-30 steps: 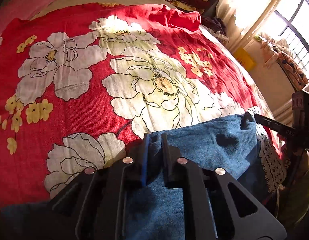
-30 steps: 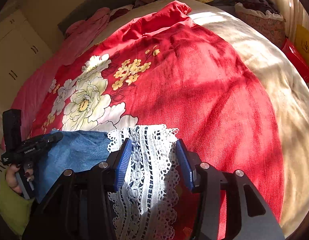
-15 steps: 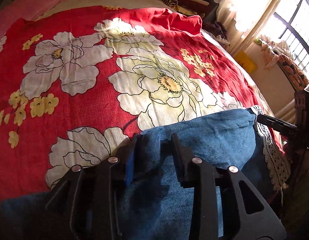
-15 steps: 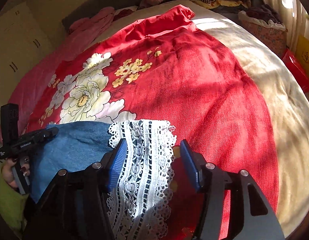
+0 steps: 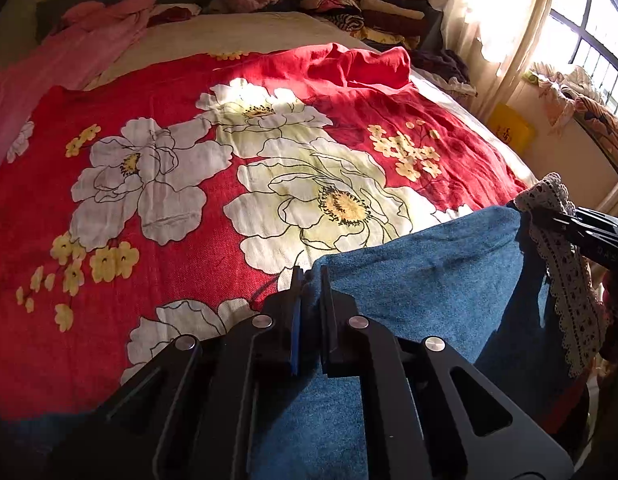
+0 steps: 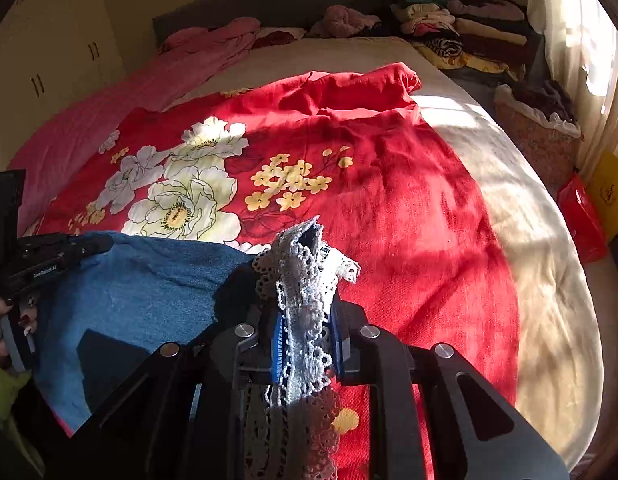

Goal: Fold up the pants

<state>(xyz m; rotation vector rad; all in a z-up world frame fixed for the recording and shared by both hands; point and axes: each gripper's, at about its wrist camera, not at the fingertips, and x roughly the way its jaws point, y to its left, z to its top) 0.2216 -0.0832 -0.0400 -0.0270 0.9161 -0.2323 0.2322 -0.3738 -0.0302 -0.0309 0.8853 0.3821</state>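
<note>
While left claw (image 5: 309,280) pinches blue pants (image 5: 429,280), right claw (image 6: 305,320) pinches lace trim (image 6: 305,276), label unreadable

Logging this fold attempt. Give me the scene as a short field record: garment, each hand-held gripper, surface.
garment: blue denim pants with a white lace trim
left hand-held gripper: shut on the denim edge
right hand-held gripper: shut on the lace trim, which bunches up between its fingers
surface: red floral bedspread on a bed
background: stacked clothes by the headboard
</note>
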